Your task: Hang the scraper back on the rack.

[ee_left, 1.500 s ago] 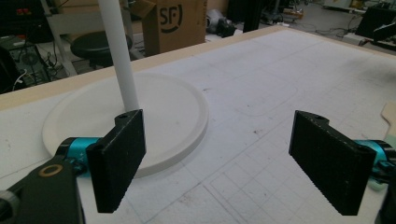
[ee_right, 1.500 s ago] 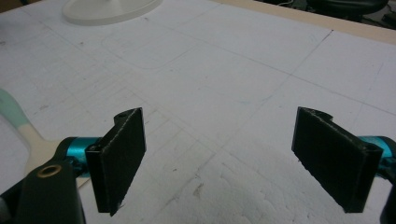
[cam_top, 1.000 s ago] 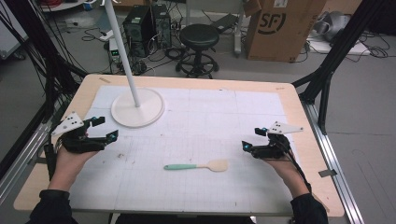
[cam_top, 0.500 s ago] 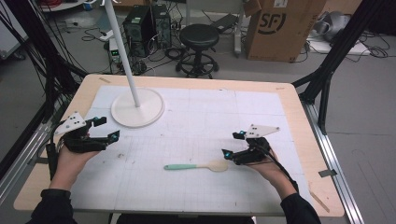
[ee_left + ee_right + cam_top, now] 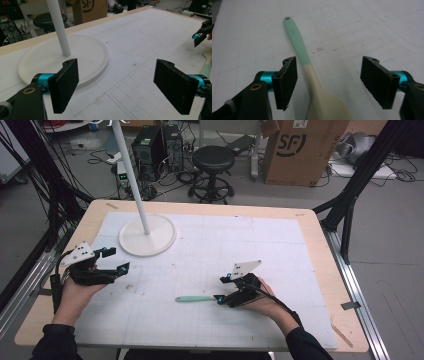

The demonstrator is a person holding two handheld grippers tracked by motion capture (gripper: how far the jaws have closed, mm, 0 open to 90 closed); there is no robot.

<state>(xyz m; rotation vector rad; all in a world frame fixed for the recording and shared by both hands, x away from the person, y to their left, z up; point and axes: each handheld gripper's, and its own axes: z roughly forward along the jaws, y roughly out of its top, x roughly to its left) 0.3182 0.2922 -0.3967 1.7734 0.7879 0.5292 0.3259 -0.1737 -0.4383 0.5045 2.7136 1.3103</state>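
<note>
Right claw (image 5: 223, 295) has come in from the right side of the worktop (image 5: 310, 227) over the last second and now sits over the spatula (image 5: 195, 298); a second ago it rested well to the right of it. Jaws spread, straddling the spatula where the cream blade end meets the mint-green handle. Nothing pinched yet. Judged: the approach is finished and closing on the neck is the step in hand.

Spatula lies flat on the white gridded mat, front centre, handle pointing toward the person's left, unmoved.

Left claw (image 5: 114, 260) has stayed at the left edge, jaws spread and empty, near the lamp base (image 5: 147, 236).

Right gripper view: spatula (image 5: 312, 75) runs up between the two pads, nearer the left pad (image 5: 287, 80), with a hanging hole at the handle tip; the high view hides the blade under the claw. Left gripper view: the lamp pole (image 5: 58, 25) rising from its round base, and the right claw (image 5: 201, 35) far off at the frame's right edge.
</note>
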